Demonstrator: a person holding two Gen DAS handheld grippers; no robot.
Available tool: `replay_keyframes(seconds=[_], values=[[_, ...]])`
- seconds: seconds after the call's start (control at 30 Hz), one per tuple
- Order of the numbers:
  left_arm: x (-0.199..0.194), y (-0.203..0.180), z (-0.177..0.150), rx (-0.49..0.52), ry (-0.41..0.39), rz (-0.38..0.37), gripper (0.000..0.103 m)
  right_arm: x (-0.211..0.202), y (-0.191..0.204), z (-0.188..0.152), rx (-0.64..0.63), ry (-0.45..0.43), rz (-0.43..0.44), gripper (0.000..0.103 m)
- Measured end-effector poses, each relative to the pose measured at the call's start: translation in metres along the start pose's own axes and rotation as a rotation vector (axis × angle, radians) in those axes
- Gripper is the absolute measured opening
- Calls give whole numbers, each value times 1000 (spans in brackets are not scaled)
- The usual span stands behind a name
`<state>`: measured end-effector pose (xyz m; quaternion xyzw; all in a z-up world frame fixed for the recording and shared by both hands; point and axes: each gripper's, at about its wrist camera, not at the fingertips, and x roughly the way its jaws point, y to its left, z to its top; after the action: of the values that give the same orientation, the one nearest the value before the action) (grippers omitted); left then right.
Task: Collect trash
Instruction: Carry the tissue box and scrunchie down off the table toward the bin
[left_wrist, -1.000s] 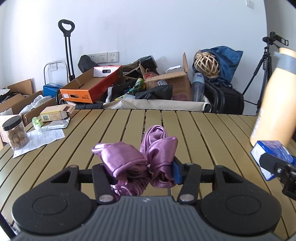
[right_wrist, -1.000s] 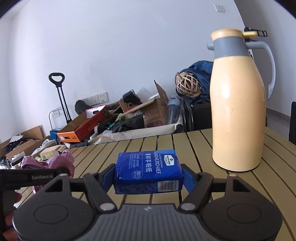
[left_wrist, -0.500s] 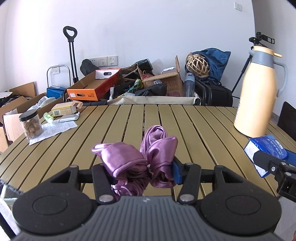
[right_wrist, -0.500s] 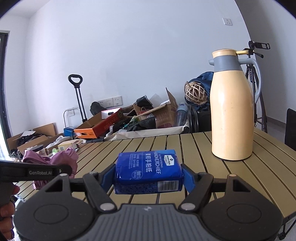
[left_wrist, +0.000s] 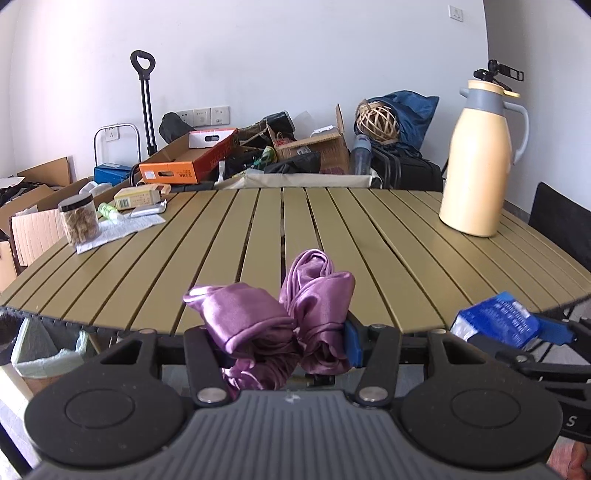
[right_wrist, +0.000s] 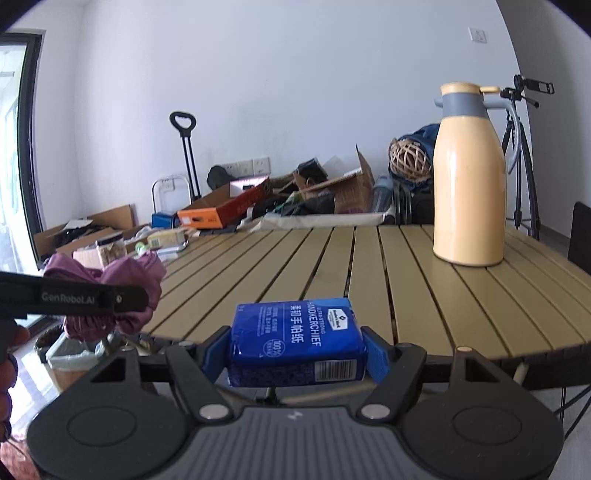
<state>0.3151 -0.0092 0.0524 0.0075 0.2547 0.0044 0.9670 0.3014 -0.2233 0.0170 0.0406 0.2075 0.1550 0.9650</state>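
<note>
My left gripper (left_wrist: 277, 339) is shut on a crumpled purple satin cloth (left_wrist: 273, 314), held off the near edge of the slatted table (left_wrist: 258, 236). The cloth (right_wrist: 107, 291) and the left gripper's side (right_wrist: 74, 297) also show at the left of the right wrist view. My right gripper (right_wrist: 297, 350) is shut on a blue tissue pack (right_wrist: 295, 339), also just past the table (right_wrist: 369, 266) edge. That pack (left_wrist: 495, 323) appears low right in the left wrist view. A bin lined with a pale bag (left_wrist: 48, 354) stands on the floor below left; the bin (right_wrist: 70, 354) shows under the cloth.
A cream thermos jug (left_wrist: 480, 166) stands at the table's right. A jar (left_wrist: 78, 219), papers (left_wrist: 118, 229) and a small box (left_wrist: 138, 197) lie at its left. Cardboard boxes (left_wrist: 192, 162), bags and a trolley handle (left_wrist: 144, 103) crowd the far wall. A dark chair (left_wrist: 561, 221) is at the right.
Both grippers have drawn back from over the table to just past its near edge, each holding its object. The thermos now looks farther away, and the bin has come into view.
</note>
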Motion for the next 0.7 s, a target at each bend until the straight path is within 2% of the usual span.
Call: replay_keyframes(seconds=[0.4, 0.7], values=[[-20, 4, -62, 10, 75, -55, 53, -7, 18, -54, -20, 164, 13, 72], [-13, 8, -105, 9, 155, -59, 53, 1, 27, -90, -32, 282, 17, 72]])
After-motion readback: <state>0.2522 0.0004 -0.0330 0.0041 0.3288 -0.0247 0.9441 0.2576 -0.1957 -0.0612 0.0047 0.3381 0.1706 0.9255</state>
